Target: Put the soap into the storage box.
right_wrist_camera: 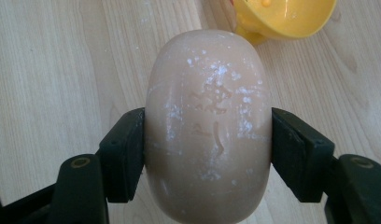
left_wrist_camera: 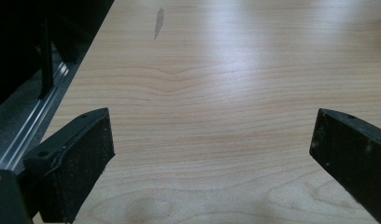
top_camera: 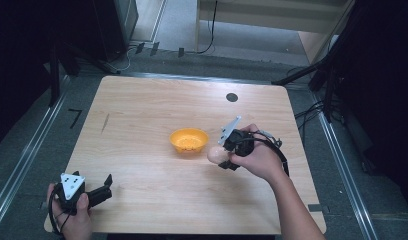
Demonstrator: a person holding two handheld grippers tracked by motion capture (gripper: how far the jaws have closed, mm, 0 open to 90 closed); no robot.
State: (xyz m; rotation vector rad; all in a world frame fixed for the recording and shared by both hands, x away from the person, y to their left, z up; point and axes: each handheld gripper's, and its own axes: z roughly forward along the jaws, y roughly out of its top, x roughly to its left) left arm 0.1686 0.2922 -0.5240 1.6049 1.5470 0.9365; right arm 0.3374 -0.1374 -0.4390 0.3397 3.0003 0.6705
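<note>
Right gripper view: the right gripper (right_wrist_camera: 208, 140) squeezes a pale pink soap bar (right_wrist_camera: 208, 126) between its two black jaws, one on each side. The soap is up off the wooden table (right_wrist_camera: 53, 70). A yellow bowl (right_wrist_camera: 286, 18) sits just past the soap. In the high view the soap (top_camera: 216, 155) is just beside the bowl (top_camera: 189, 140), to its right. The left gripper (left_wrist_camera: 212, 154) rests near the table's front left corner with its jaws wide apart, holding nothing.
</note>
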